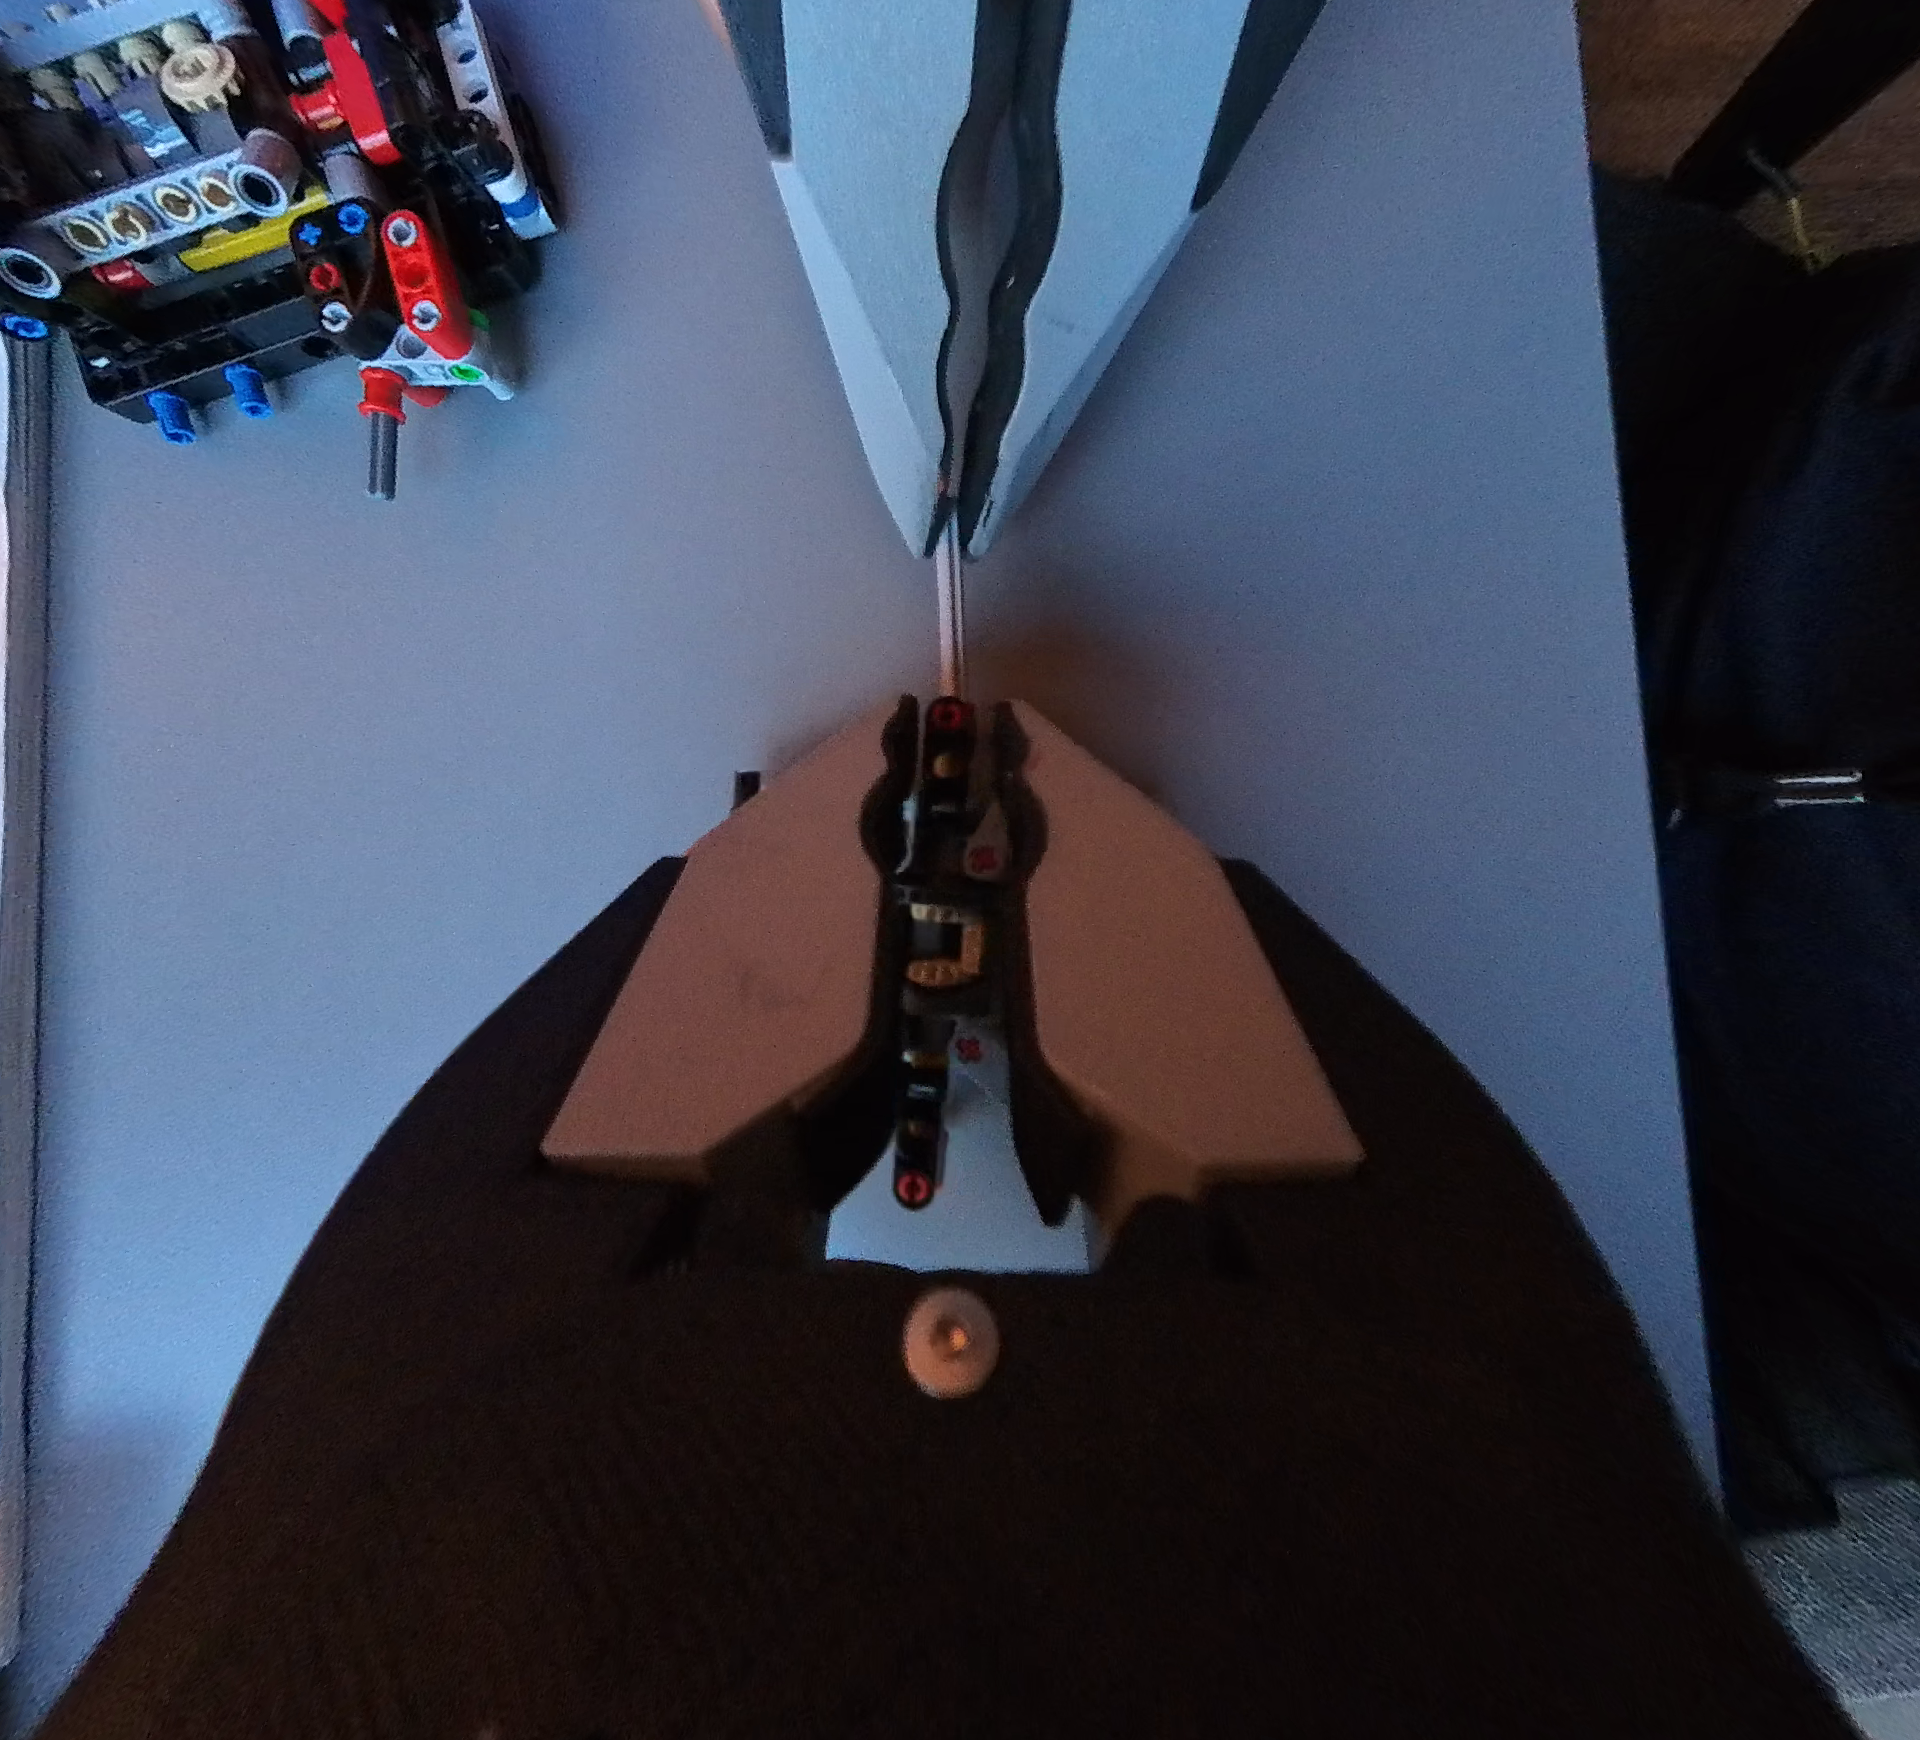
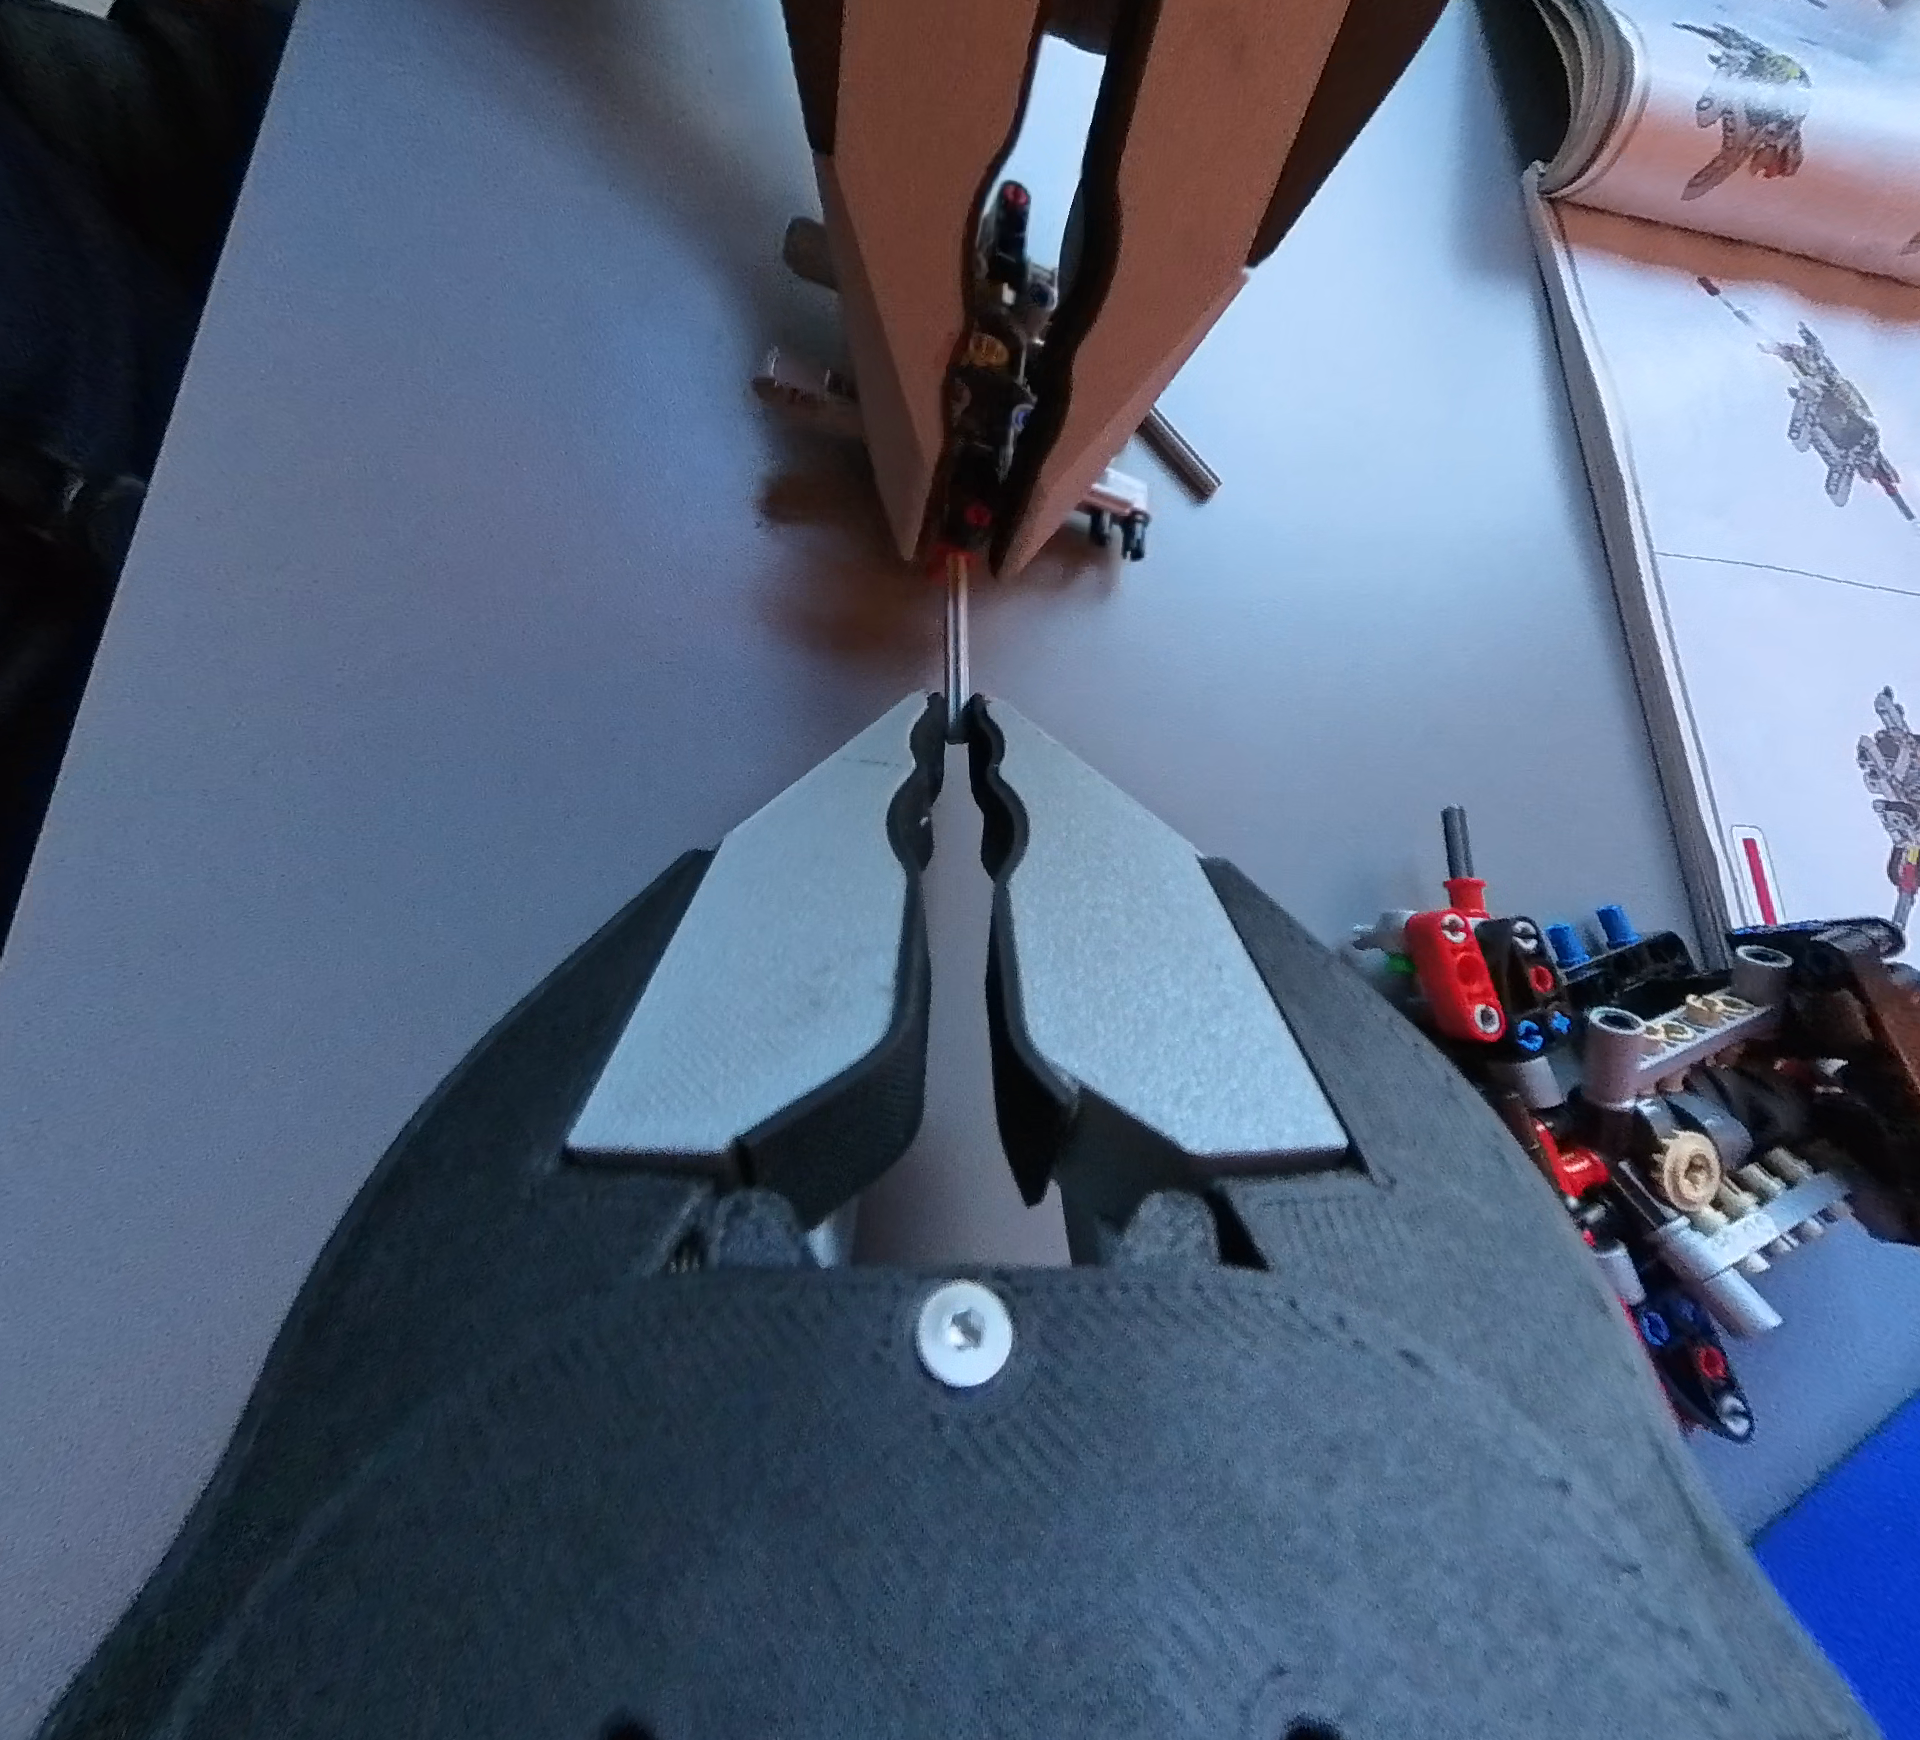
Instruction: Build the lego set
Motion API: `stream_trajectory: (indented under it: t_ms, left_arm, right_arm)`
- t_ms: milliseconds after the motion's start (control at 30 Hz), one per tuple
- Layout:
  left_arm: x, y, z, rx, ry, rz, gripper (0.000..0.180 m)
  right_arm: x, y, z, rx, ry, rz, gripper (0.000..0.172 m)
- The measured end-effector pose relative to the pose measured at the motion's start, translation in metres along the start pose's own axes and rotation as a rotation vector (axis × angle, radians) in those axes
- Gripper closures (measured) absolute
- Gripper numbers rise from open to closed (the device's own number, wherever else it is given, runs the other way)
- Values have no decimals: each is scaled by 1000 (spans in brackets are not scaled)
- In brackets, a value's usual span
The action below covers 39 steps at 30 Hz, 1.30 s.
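Note:
In the left wrist view my left gripper is shut on a slim black brick-built assembly with red pins at both ends, held lengthwise between the tan fingers. A thin grey axle runs from the assembly's front red end to my right gripper, which comes in from the top. In the right wrist view my right gripper is shut on the near end of that axle. The axle's far end meets the black assembly held in the left gripper. Both grippers hover over the grey table.
A large brick-built model with red, black and grey beams and tan gears sits at the left; it shows at the lower right of the right wrist view. An open instruction booklet lies beyond it. Loose small parts lie behind the left gripper. The grippers are tip to tip, or close to it.

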<state>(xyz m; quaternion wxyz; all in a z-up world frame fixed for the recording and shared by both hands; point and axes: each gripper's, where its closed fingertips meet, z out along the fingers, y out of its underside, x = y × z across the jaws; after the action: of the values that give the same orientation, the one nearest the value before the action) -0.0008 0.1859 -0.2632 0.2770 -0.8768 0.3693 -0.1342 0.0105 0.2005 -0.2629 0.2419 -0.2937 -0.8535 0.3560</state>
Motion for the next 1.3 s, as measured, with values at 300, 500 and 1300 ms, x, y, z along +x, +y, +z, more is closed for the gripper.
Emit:
stream_trajectory:
  t_ms: [300, 500, 1300]
  left_arm:
    - [-23, 12, -66, 100, -22, -75, 144]
    - [-18, 52, -74, 78, 56, -162, 153]
    - [2, 62, -42, 44, 85, -22, 175]
  right_arm:
    - [1, 3, -2, -4, 1, 9, 170]
    - [1, 2, -2, 5, -9, 26, 170]
    - [0, 2, 1, 1, -24, 55, 170]
